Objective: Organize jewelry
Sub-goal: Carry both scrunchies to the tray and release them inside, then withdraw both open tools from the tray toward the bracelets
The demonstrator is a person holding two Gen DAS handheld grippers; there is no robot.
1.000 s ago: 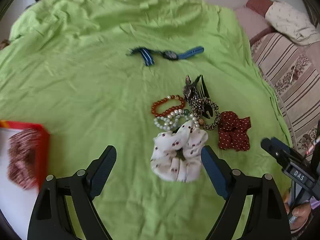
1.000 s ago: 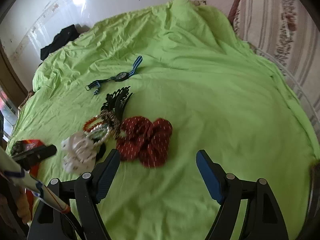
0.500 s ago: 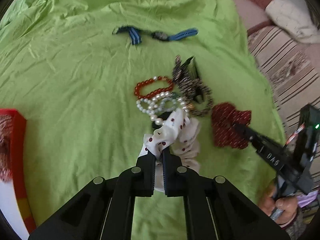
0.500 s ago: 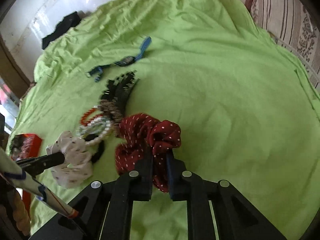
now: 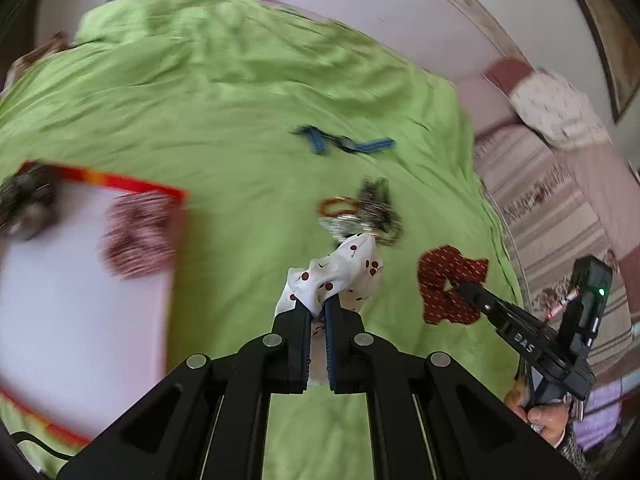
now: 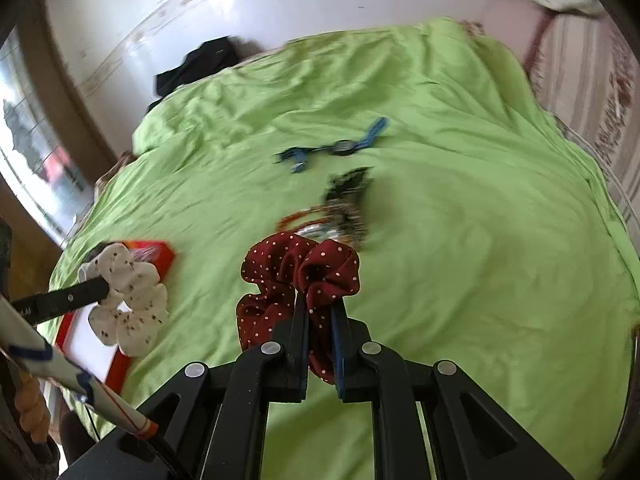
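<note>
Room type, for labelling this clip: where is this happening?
Most likely a bedroom: a rumpled green bedsheet covers a bed, a pillow lies on a striped mattress, and a plain wall runs behind it.

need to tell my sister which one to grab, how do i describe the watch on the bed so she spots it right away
Look at the green bedspread and find the jewelry pile near its middle. Just beyond the pile, lying flat and apart from it, is the watch. Unlike the round beaded bracelets, it is one long strip: a dark face between blue straps.
</note>
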